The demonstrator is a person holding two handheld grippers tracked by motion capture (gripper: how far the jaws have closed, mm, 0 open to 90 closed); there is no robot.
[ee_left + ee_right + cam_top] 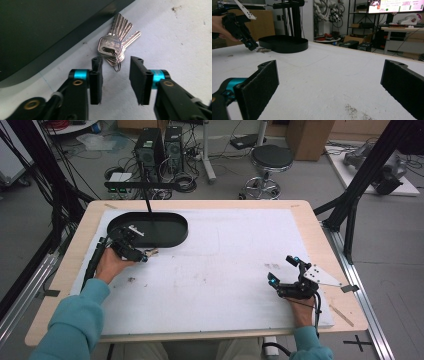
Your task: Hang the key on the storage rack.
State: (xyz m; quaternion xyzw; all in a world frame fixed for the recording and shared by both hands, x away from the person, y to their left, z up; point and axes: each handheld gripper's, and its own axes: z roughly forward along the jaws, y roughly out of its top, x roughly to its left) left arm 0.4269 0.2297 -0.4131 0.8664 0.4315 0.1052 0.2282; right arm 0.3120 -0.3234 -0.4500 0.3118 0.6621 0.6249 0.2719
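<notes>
A bunch of silver keys (pixel 113 45) on a ring lies flat on the white mat (pixel 215 270), right against the rim of a black oval tray (pixel 175 236). My left gripper (pixel 116 62) points down at the keys, its jaws a little apart on either side of the ring end, and the pads do not press on the metal. From above, the left gripper (pixel 142 257) sits at the tray's near edge with the keys (pixel 151 252) at its tip. My right gripper (pixel 281 269) rests low over the mat at the near right, its jaws wide and nothing between them (pixel 329 75).
The tray (pixel 284 45) holds a thin black stand that rises from it (pixel 148 205). The wooden table edge (pixel 320 235) frames the mat. Dark crumbs (pixel 354 111) speckle the mat near the right gripper. A stool and computer towers stand on the floor beyond.
</notes>
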